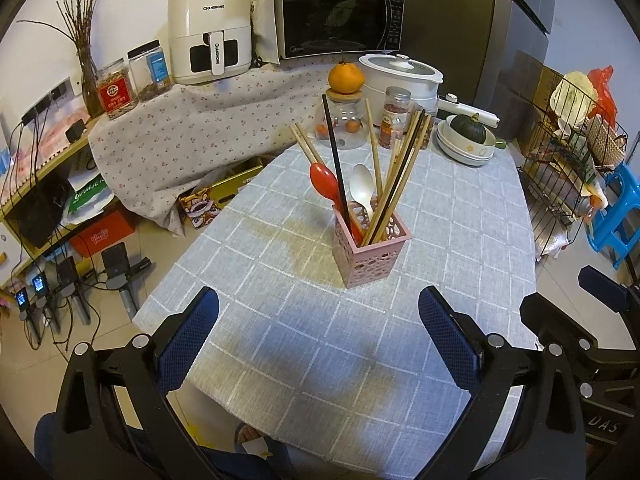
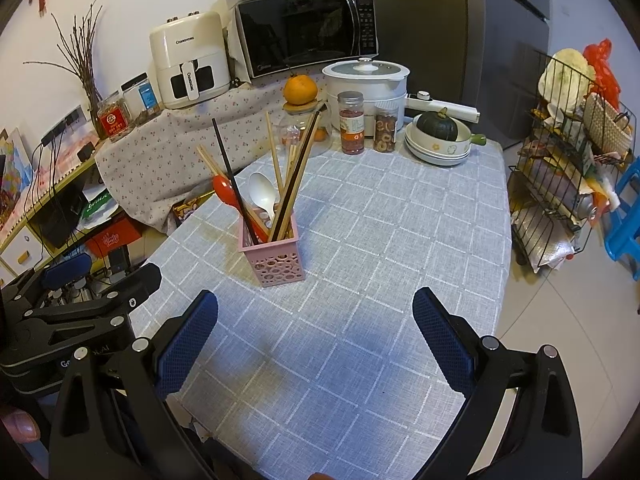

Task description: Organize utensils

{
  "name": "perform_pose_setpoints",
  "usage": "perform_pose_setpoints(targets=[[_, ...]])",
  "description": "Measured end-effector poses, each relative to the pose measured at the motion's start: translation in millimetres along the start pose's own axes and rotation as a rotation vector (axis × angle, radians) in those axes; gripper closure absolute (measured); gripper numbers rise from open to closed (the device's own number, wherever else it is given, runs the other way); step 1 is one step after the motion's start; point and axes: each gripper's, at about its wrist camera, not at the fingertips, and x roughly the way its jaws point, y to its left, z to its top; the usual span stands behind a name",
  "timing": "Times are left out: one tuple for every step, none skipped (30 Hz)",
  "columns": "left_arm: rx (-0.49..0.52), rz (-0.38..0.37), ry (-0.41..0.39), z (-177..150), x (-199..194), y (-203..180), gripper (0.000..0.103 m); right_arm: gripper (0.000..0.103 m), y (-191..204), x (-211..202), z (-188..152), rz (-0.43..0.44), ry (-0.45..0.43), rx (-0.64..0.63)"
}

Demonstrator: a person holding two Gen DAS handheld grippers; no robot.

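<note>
Pink perforated plastic holder (image 1: pixel 370 246) stands mid-table on the grey checked tablecloth (image 1: pixel 280 360), already holding everything. Both the left gripper (image 1: pixel 318 344) and right gripper (image 2: pixel 316 346) hover near it, jaws released and empty. Any final straightening should be gentle, lest the light holder tip. Counted: one red spoon (image 1: pixel 323 181), one white spoon (image 1: pixel 363 187), one black chopstick (image 1: pixel 334 156), several wooden chopsticks (image 1: pixel 404 168), number unclear.

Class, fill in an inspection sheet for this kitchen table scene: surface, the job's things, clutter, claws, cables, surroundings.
Surface: checked grey tablecloth, faintly stained beside the holder.
Job's things: pink holder upright, holding chopsticks, red spoon, white spoon.
Clutter: jars, orange, bowls with a squash at the far edge.
Claws: left claw and right claw open, empty.
Cables: black leads at left.
Surroundings: microwave, wire rack.
</note>
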Motion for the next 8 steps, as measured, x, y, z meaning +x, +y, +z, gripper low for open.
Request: perform_pose_setpoints(targets=[[0.0, -0.001, 0.001, 0.1, 0.0, -0.1, 0.007, 0.008, -0.5, -0.1, -0.3, 0.0, 0.001, 0.002], [-0.002, 0.0, 0.001, 0.2, 0.0, 0.0, 0.007, 0.008, -0.4, -0.1, -0.3, 0.0, 0.002, 0.003], [-0.001, -0.002, 0.0, 0.2, -0.1, 0.3, 0.007, 0.008, -0.3, -0.4, -0.3, 0.001, 0.003, 0.005], [0.0, -0.002, 0.001, 0.2, 0.0, 0.4, 0.007, 0.008, -0.3, -0.9, -0.3, 0.002, 0.003, 0.005], [-0.001, -0.001, 0.001, 0.0, -0.2, 0.1, 0.007, 0.008, 0.0, -1.2, -0.1, 0.001, 0.003, 0.005], [-0.002, -0.001, 0.0, -0.6, -0.8, -0.5, 0.007, 0.008, -0.5, -0.9, 0.0, 0.001, 0.003, 0.005], [-0.001, -0.004, 0.002, -0.3, -0.5, -0.1, 0.007, 0.008, 0.1, -1.2, 0.1, 0.002, 0.003, 0.004], [-0.001, -0.005, 0.003, -0.4, -0.5, -0.3, 0.007, 0.008, -0.2, -1.1, 0.1, 0.002, 0.004, 0.004]])
